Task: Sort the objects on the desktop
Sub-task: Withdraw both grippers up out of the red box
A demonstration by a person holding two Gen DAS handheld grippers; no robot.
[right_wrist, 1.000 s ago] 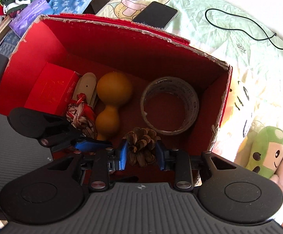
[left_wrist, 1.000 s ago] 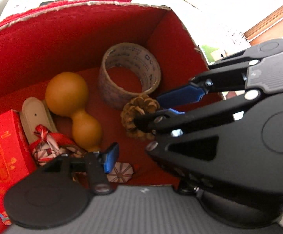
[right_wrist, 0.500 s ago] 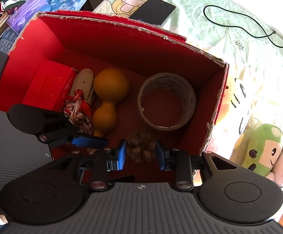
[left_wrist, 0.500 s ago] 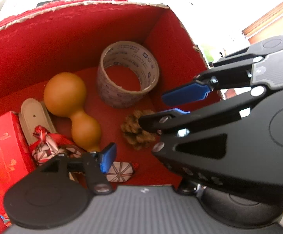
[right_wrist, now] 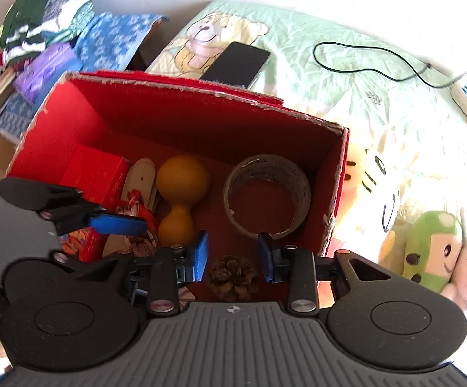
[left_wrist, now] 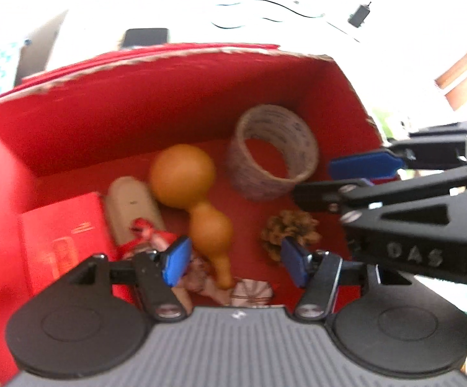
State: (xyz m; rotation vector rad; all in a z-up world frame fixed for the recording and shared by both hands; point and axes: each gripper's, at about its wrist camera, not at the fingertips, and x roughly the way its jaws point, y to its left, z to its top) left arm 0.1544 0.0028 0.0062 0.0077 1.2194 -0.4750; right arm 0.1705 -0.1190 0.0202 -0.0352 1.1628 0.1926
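Left wrist view: left hand-held gripper (left_wrist: 233, 262) is spread wide, empty, above the red box (left_wrist: 169, 96). Pine cone (left_wrist: 288, 230) lies on the box floor, near the tape roll (left_wrist: 272, 151) and right of the gourd (left_wrist: 198, 193). Right hand-held gripper (left_wrist: 346, 177) enters from the right with blue pads apart.

Right wrist view: right hand-held gripper (right_wrist: 233, 258) is wide, gripping nothing; pine cone (right_wrist: 233, 275) sits below between the pads, untouched. Phone (right_wrist: 236, 64) lies on the bed (right_wrist: 362, 113) behind the box.

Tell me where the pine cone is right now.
The pine cone lies on the floor of the red box, below the open right gripper, in front of the tape roll and right of the gourd.
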